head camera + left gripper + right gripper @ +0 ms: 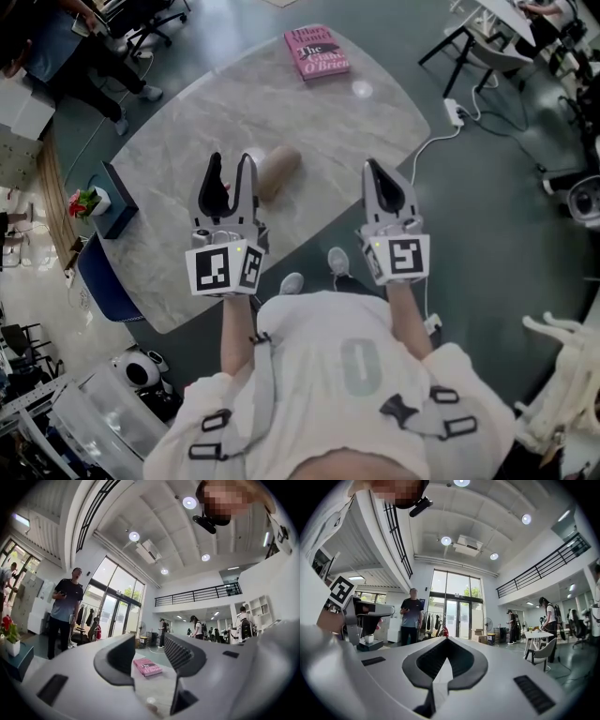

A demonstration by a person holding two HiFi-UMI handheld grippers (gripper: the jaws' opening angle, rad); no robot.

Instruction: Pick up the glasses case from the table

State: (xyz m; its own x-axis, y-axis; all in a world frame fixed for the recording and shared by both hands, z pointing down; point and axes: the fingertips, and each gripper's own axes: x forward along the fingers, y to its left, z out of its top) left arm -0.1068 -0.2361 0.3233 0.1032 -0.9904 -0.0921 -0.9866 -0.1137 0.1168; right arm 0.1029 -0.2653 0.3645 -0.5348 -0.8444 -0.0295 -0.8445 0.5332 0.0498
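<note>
Left gripper (pixel 232 161), jaws partly apart and empty, just beside the tan glasses case (pixel 279 171) at the middle of the table (pixel 187 141); right gripper (pixel 372 167), jaws together, beyond the near edge: a misaligned squeeze may roll the rounded case away.

Your left gripper (pixel 231 161) hides the glasses case (pixel 281 167) at its near end; between the fingers (pixel 183 653) it's probably that blurred sliver.

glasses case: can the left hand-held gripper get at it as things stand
Probably yes. The glasses case lies in the open on the table just right of the left hand-held gripper, whose jaws stand apart with nothing in them; nothing lies between the two.
</note>
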